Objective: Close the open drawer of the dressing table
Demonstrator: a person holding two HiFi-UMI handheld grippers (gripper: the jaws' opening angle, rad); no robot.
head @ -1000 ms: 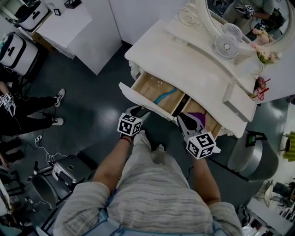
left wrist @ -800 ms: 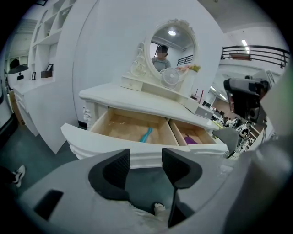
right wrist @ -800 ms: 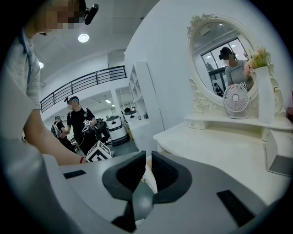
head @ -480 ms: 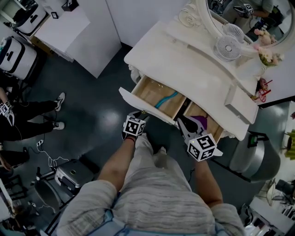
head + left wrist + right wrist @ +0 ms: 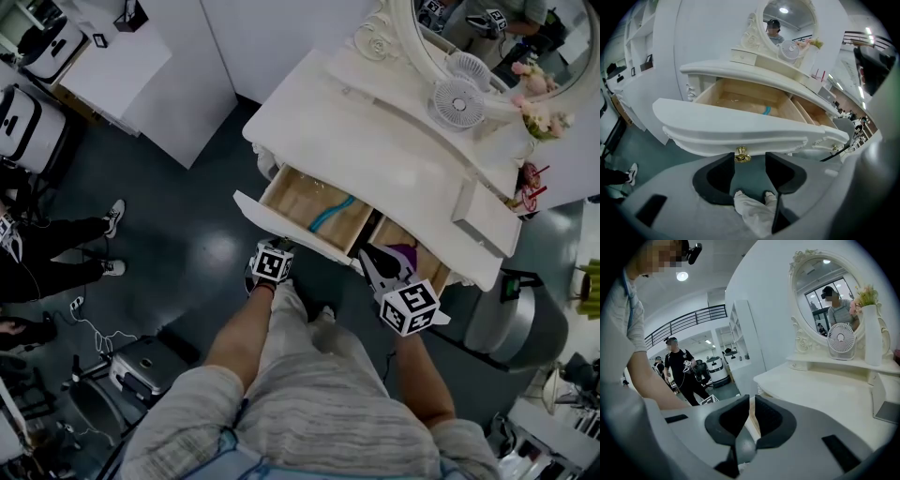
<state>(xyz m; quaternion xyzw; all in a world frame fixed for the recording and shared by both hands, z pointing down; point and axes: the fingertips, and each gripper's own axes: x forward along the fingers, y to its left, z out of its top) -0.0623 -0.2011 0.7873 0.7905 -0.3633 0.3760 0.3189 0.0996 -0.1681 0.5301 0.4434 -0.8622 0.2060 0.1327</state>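
left tongs (image 5: 750,158) spread, drawer (image 5: 740,126) knob (image 5: 742,155) between them.

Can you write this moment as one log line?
drawer: open | left gripper: fingers apart at gold knob, not gripping | right gripper: fingers nearly together, empty

Left gripper (image 5: 750,157) nearer the drawer front (image 5: 740,126), fingers (image 5: 719,176) now beside its knob (image 5: 742,155)

The floor (image 5: 178,187) is dark and glossy, with a pale patch of reflected light. A white wall (image 5: 281,37) stands at the far side, a white counter (image 5: 127,64) to its left. Farther off, a round ceiling lamp (image 5: 682,276) glows above a railed balcony (image 5: 689,317).
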